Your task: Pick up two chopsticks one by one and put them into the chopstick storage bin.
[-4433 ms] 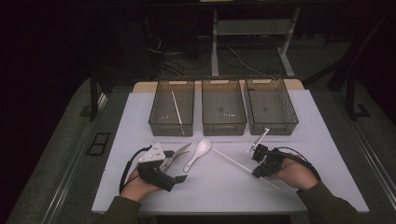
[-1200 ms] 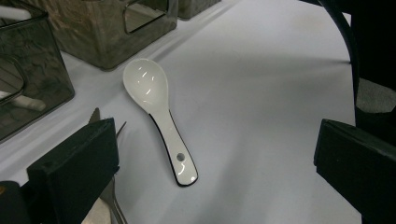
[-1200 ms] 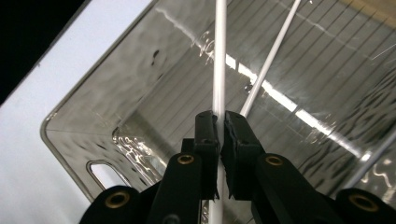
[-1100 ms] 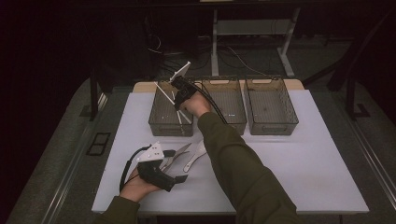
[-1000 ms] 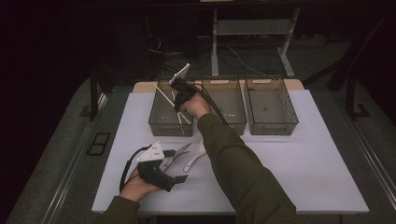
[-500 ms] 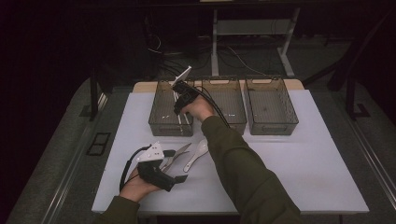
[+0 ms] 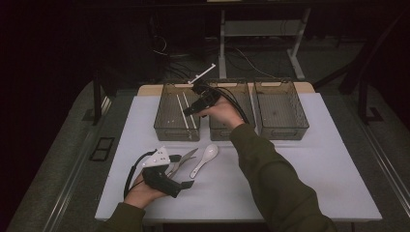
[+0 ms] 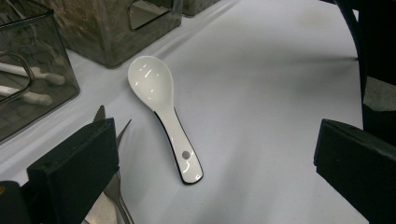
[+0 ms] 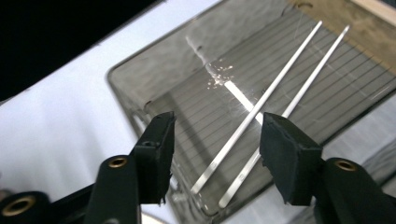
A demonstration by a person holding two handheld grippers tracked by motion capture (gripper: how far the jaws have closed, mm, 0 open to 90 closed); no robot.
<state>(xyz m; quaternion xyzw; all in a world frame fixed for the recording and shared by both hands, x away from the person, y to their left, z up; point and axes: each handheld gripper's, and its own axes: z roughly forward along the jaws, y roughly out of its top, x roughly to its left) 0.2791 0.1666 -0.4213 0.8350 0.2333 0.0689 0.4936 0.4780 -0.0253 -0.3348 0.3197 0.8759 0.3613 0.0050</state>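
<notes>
**Now: chopsticks in the left bin**

Nearest, my left gripper [image 7: 181,170] rests on the table [image 7: 309,169] at 7 o'clock, jaws wide and empty, beside a fork [image 7: 186,157] and spoon [image 7: 204,158]. Farther, at 12 o'clock, my right gripper [image 7: 189,110] hangs over the left bin [image 7: 164,116], jaws apart, empty; two chopsticks [image 9: 275,93] lie inside.

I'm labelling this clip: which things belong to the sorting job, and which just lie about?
In the job:
two white chopsticks in the left clear plastic bin
white ceramic spoon
metal fork
both other clear bins

Lying about:
black cables on the floor
white desk frame behind
</notes>
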